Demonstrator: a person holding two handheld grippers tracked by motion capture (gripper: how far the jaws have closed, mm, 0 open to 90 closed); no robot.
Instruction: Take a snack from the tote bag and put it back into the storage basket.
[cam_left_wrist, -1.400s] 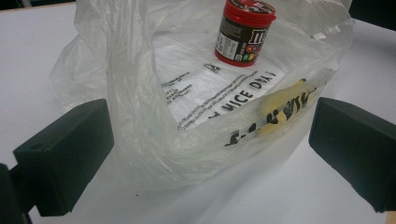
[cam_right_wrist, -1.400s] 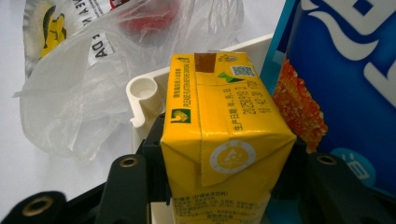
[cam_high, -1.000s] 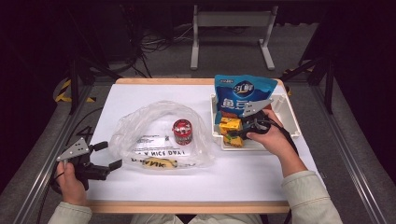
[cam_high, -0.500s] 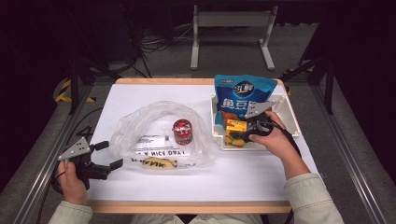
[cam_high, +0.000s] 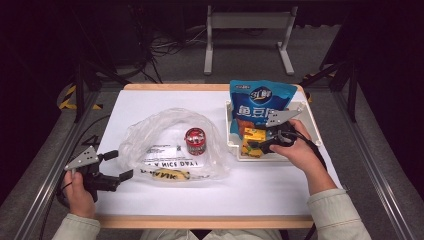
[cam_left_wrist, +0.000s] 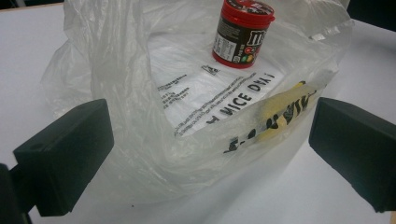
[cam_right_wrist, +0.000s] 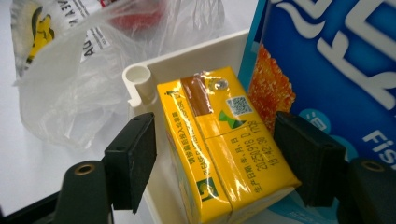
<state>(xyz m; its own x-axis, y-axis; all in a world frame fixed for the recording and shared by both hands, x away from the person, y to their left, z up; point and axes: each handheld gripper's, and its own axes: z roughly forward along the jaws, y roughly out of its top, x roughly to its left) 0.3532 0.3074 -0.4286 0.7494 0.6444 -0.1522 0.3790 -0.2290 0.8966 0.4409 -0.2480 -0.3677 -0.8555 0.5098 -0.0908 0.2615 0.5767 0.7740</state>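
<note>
The white rectangular worktop (cam_high: 280, 185) carries a crumpled clear plastic bag (cam_high: 165, 145) left of centre. A white plastic tray (cam_high: 306, 112) sits at its right, with a blue foil snack pouch (cam_high: 260, 102) standing inside. A yellow juice carton (cam_right_wrist: 219, 144) stands in the tray's near corner, just beside the pouch. A small red-lidded candy tub (cam_left_wrist: 240, 32) stands upright inside the bag. The right claw (cam_right_wrist: 215, 158) straddles the carton, its jaws having just opened clear of its sides. The left claw (cam_left_wrist: 205, 158) rests open at the bag's edge.

We see the blue snack bag (cam_right_wrist: 327, 60) cut off by the frame edges. The red-lidded jar (cam_right_wrist: 137, 16) appears blurred behind the plastic bag (cam_right_wrist: 84, 74).
</note>
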